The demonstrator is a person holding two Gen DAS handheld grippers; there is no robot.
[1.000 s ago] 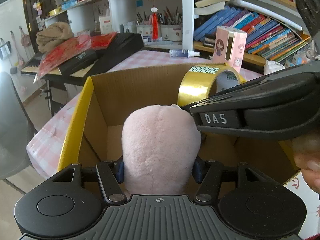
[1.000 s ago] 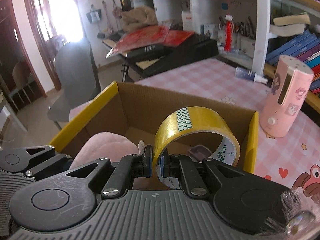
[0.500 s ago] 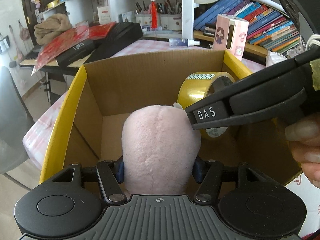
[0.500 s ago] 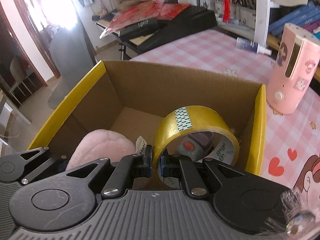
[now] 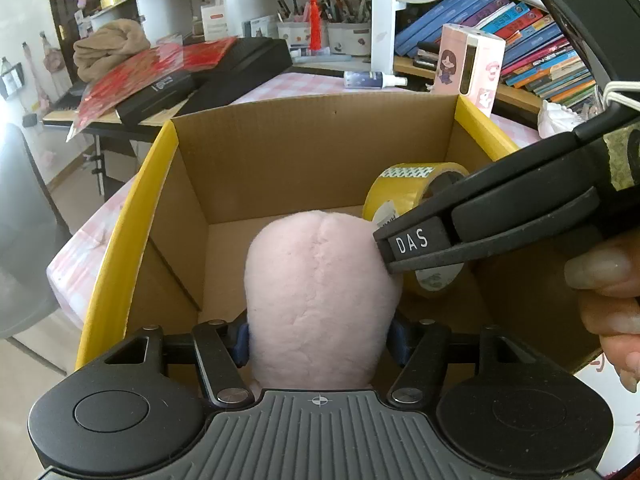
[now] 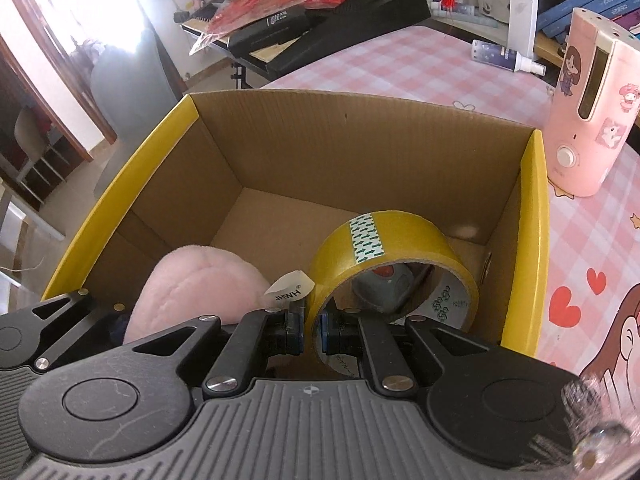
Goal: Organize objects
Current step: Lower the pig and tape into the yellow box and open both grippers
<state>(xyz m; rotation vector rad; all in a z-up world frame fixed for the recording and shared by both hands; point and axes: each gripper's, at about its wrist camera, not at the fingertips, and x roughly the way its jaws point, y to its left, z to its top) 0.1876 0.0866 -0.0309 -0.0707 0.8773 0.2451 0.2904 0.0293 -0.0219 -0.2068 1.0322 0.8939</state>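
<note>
An open cardboard box [image 5: 312,152] with yellow-taped side rims [image 6: 534,216] stands on the pink checked table. My left gripper [image 5: 320,338] is shut on a pink plush toy [image 5: 320,292] and holds it inside the box. My right gripper [image 6: 311,330] is shut on the wall of a yellow tape roll [image 6: 384,248], low inside the box at the right; the roll also shows in the left wrist view [image 5: 404,192]. The plush [image 6: 196,284], with a white tag, sits left of the roll. A small grey and red object [image 6: 390,284] lies on the box floor behind the roll.
A pink cartoon-printed device [image 6: 588,112] stands on the table right of the box. A small spray bottle [image 6: 504,56] lies farther back. Black cases with red papers [image 5: 192,76] sit at the back left. Bookshelves [image 5: 540,48] rise behind. A grey chair [image 5: 24,224] is at the left.
Both grippers have moved down into the box with their loads. The tape roll was above the rim and is now low, near the box floor. The plush has sunk deeper too.
</note>
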